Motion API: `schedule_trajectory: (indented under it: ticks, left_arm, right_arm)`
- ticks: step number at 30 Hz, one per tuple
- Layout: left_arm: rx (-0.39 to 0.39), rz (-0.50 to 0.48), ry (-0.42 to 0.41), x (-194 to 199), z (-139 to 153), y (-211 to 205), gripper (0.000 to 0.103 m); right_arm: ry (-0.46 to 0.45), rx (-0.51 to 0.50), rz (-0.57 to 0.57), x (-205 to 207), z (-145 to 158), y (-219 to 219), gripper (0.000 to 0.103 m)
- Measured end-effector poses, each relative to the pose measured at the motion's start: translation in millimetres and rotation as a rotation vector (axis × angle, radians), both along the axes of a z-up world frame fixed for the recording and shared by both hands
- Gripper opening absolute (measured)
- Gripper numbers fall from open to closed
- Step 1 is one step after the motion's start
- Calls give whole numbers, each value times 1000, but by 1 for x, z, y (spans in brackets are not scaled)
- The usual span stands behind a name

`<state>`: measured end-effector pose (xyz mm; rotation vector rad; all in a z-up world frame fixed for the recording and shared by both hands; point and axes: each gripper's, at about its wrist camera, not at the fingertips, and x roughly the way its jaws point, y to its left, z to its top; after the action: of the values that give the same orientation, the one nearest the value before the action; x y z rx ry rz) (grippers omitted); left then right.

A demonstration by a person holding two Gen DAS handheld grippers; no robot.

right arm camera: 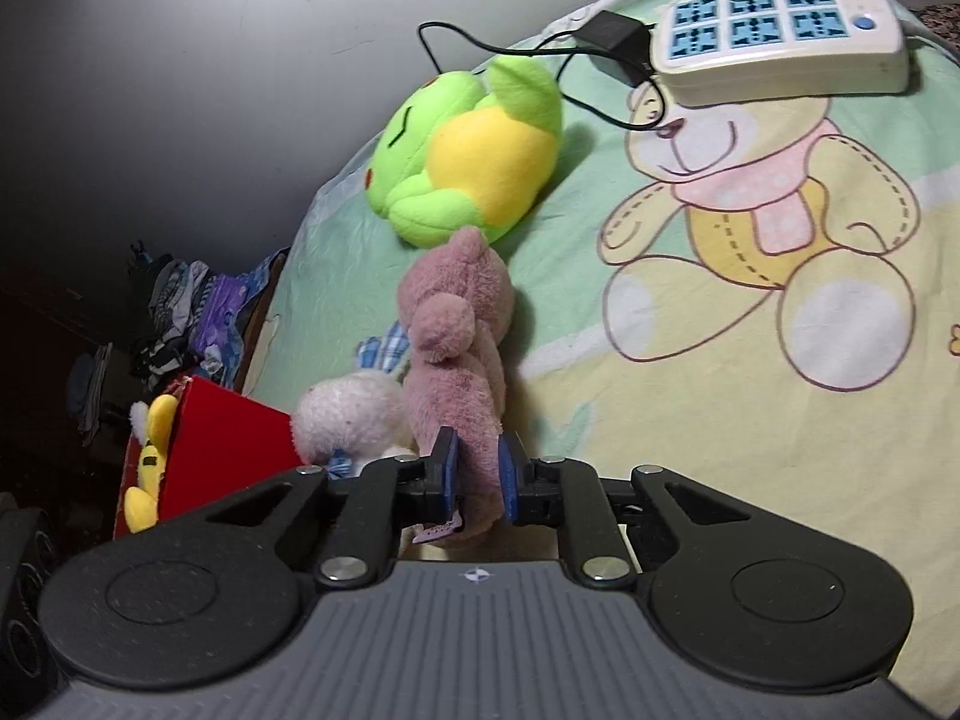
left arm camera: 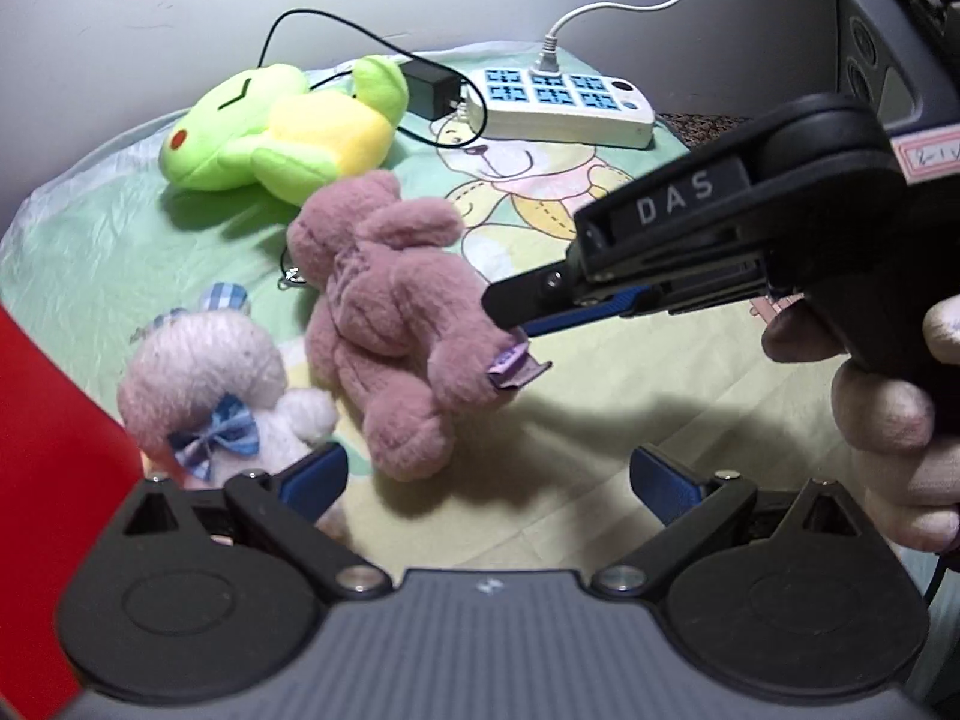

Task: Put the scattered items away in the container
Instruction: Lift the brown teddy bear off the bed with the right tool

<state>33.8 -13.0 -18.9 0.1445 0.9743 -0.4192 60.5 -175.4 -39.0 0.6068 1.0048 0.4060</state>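
Bed sheet (right arm camera: 750, 324) with cartoon bear print, grey wall behind. Pink plush bear (right arm camera: 462, 324) lies on sheet; right gripper (right arm camera: 477, 474) clamped on its leg, blue pads pressing fur. White plush bunny (right arm camera: 354, 420) touching bear's side, green frog plush (right arm camera: 474, 150) just beyond. Red container (right arm camera: 222, 450) at bed edge, yellow plush (right arm camera: 150, 462) in it. Left gripper (left arm camera: 486, 480) jaws spread, empty. Power strip (right arm camera: 780, 48) farther back.
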Motion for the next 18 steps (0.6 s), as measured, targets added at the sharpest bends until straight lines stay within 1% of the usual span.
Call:
schedule_trajectory:
  ticks: [1,2,4,5,6,8,9,13,14,15,16,18]
  left_arm:
    - [5,-9,-1,2,-2,-3,100]
    - [9,-15,1,4,-5,-5,100]
    - [2,-20,13,9,-9,-6,100]
    - [-13,-17,23,12,-11,-5,100]
    - [-36,-10,36,16,-12,-4,100]
    - [-92,6,59,25,-13,0,100]
    - [-121,13,64,28,-13,1,100]
    - [-181,47,67,44,-19,5,99]
    - [-196,61,81,49,-22,7,98]
    - [-217,76,97,54,-27,10,98]
    - [-233,91,110,59,-30,12,97]
    - [-244,108,116,64,-35,14,95]
  right_arm:
    - [5,1,-21,-2,-3,-6,17]
    - [4,8,-39,-3,-5,-11,20]
    - [-15,27,-63,-4,-4,-18,24]
    - [-32,30,-73,-3,-3,-19,27]
    - [-48,28,-79,-2,-1,-20,32]
    - [-72,3,-91,2,-1,-17,37]
    - [-78,-12,-92,4,-1,-15,37]
    - [-73,-52,-57,18,-12,-2,38]
    - [-77,-63,-48,21,-14,1,40]
    - [-79,-75,-39,23,-16,4,46]
    - [-77,-84,-29,26,-18,8,49]
    - [-75,-80,-8,29,-23,13,51]
